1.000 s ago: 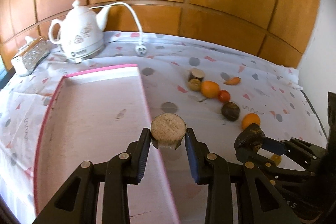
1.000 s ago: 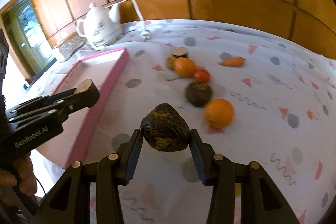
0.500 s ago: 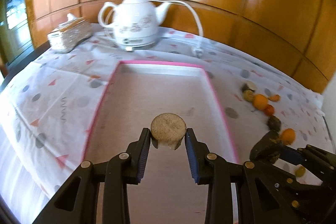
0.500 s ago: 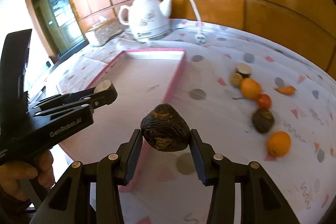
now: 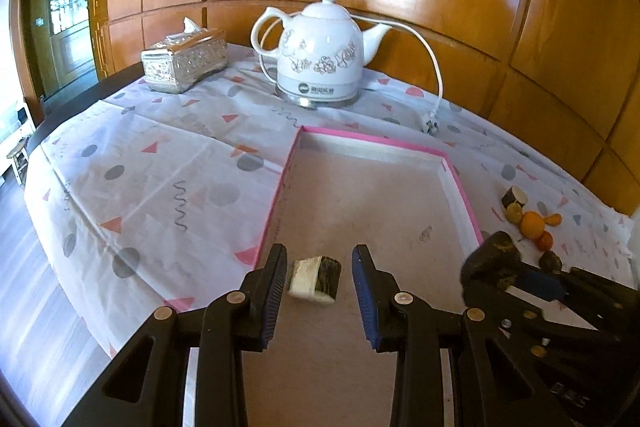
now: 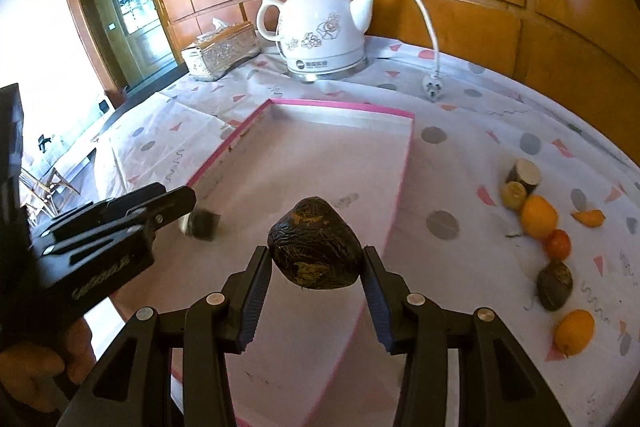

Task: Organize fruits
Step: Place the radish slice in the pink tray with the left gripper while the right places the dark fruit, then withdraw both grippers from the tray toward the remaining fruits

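My left gripper [image 5: 320,291] is open over the pink-rimmed tray [image 5: 280,195]. A short cut fruit piece [image 5: 315,279] with a pale face and dark skin is between its jaws, free of both pads, near the tray floor. It also shows in the right wrist view [image 6: 201,223], blurred. My right gripper [image 6: 316,289] is shut on a dark wrinkled fruit [image 6: 315,243] and holds it above the tray's right side [image 6: 400,195]. More fruit [image 6: 538,211] lies on the cloth to the right: oranges, a small red one, a dark one, a cut piece.
A white electric kettle [image 5: 320,57] with its cord and plug [image 5: 431,125] stands behind the tray. A silver tissue box [image 5: 184,61] is at the back left. The table edge drops off on the left [image 5: 44,139]. Wood panels form the back wall.
Both grippers moved left over the tray. My left gripper opened and let go of the cut fruit piece, which dropped between the jaws and tipped onto its side. The right still holds the dark fruit.
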The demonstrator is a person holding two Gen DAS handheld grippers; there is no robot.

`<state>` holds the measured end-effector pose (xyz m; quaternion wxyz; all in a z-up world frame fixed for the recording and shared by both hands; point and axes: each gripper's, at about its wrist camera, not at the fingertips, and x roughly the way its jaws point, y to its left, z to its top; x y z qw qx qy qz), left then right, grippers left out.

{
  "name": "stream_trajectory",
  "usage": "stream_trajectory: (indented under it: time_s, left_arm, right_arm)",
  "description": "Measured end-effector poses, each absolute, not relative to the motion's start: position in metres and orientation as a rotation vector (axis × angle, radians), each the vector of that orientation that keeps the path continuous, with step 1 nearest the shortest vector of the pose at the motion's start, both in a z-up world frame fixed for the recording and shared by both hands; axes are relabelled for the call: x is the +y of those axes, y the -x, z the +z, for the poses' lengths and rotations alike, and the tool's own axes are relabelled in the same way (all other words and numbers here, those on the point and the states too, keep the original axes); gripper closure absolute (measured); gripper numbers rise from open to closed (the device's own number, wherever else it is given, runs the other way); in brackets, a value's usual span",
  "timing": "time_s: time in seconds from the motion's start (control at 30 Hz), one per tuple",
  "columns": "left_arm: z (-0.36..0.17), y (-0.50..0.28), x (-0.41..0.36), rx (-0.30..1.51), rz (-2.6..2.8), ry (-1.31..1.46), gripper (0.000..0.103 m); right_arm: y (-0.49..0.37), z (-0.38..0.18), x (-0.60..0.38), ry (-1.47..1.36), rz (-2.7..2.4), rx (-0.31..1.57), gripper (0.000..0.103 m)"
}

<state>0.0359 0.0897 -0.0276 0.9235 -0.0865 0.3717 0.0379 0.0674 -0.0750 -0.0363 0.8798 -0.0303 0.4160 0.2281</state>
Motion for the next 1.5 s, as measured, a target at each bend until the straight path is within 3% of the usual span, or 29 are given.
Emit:
stream_trajectory:
  time_s: [0.03, 0.1, 0.4, 0.67, 1.5]
  left_arm:
    - [-0.026, -0.035, 0.091, 0.759, 0.08, 0.178, 0.065]
    - [-0.023, -0.034, 0.092, 0.75, 0.087, 0.185, 0.051]
    - [-0.004, -0.02, 0.077, 0.664, 0.081, 0.127, 0.03]
    - [0.004, -0.013, 0.054, 0.64, 0.038, 0.066, 0.029]
    - [0.004, -0.006, -0.004, 0.657, -0.079, -0.065, 0.029]
  right_arm:
    - [-0.069, -0.036, -0.072, 0.063, 0.473, 0.863, 0.056]
    - [-0.071, -0.037, -0.07, 0.06, 0.463, 0.859, 0.056]
    - [-0.056, -0.027, -0.096, -0.001, 0.382, 0.807, 0.053]
    - [-0.032, -0.018, -0.139, -0.032, 0.282, 0.719, 0.053]
    - [-0.007, -0.045, -0.245, -0.161, 0.068, 0.777, 0.054]
